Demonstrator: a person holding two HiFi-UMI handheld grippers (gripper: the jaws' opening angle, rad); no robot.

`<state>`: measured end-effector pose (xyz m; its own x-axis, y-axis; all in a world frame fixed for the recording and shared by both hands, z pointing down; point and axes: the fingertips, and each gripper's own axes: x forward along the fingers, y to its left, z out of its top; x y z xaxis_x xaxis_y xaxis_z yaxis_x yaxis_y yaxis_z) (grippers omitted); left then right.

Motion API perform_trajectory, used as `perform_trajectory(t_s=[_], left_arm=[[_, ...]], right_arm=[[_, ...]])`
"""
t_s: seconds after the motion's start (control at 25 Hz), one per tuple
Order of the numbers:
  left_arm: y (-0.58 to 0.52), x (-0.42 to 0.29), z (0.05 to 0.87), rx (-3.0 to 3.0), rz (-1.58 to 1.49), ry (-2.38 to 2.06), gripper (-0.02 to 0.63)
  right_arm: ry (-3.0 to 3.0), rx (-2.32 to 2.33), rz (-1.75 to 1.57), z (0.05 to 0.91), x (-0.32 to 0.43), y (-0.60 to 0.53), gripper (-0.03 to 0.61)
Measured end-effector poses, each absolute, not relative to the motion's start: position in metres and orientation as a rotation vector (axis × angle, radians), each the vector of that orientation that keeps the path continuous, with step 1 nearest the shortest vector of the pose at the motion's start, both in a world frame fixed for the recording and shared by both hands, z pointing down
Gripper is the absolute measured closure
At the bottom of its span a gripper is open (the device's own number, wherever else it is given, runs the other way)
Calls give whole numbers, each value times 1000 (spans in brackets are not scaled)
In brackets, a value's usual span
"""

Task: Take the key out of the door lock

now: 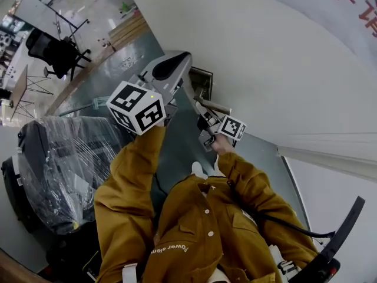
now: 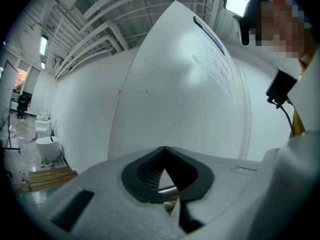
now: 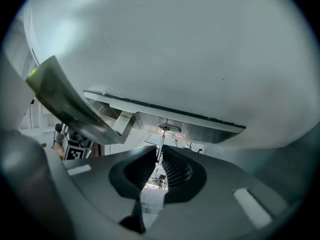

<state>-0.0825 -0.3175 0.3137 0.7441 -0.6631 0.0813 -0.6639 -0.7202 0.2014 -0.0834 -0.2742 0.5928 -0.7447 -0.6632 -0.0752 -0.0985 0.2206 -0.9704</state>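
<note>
In the right gripper view a thin metal key [image 3: 161,143] sticks out of the lock cylinder [image 3: 169,129] in the door's steel lock plate [image 3: 210,126]. My right gripper [image 3: 159,156] is shut on the key's outer end, its dark pads pressed close on both sides. The lever handle [image 3: 70,106] slants to the left of the lock. In the head view the right gripper [image 1: 206,125] sits just under the handle [image 1: 213,106]. My left gripper [image 1: 184,56] is raised beside the door, away from the lock. Its tips [image 2: 165,150] meet, holding nothing.
The white door [image 1: 265,63] fills the right side. A chair wrapped in plastic film [image 1: 65,158] stands close at my left. A black office chair [image 1: 56,52] and wooden pallets [image 1: 126,31] stand farther off on the grey floor.
</note>
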Motion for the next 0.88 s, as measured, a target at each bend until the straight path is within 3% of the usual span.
perform_trajectory(t_s=[0.56, 0.88], left_arm=[[-318, -85, 310, 2726, 10, -1103, 614], [-318, -84, 310, 2718, -5, -1113, 614]], right_arm=[[1839, -612, -1589, 580, -86, -272, 552], [1893, -598, -1686, 596, -101, -214, 552]])
